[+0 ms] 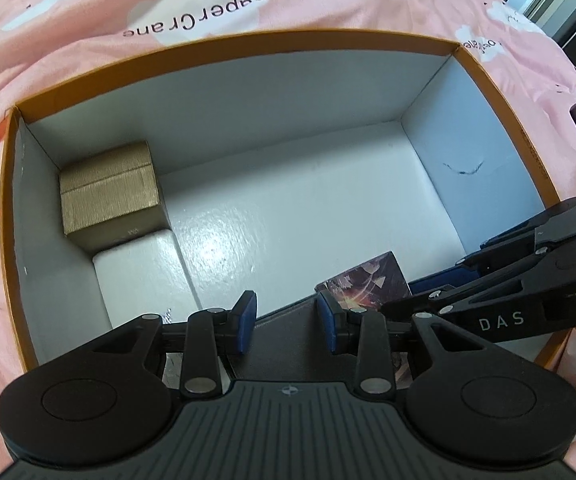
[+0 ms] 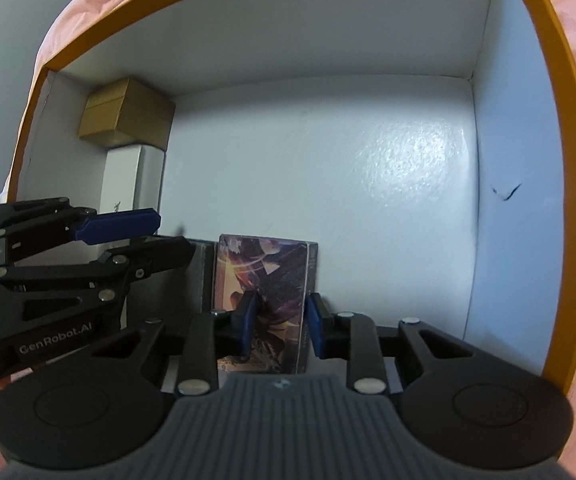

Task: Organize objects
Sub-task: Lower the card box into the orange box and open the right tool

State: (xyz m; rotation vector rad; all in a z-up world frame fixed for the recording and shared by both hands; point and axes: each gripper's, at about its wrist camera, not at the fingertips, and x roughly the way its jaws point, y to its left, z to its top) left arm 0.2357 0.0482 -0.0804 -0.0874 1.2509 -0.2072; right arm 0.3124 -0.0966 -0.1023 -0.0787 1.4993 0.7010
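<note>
Pink bedsheet [image 1: 87, 52] lying under an orange-rimmed box [image 1: 215, 46]. Gold box [image 1: 109, 190] and white box [image 1: 139, 268] sitting in its far left corner. Left hand-held gripper [image 1: 287, 320] hovering spread over a dark box [image 1: 288, 344], mostly hidden. Right hand-held gripper [image 2: 281, 326] pinching a printed card box [image 2: 265, 280], lower part cut off.

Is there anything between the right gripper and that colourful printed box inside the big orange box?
Nothing visible. The right gripper already straddles the printed box, one blue finger on each side. The dark box only sits beside it, to the left.
</note>
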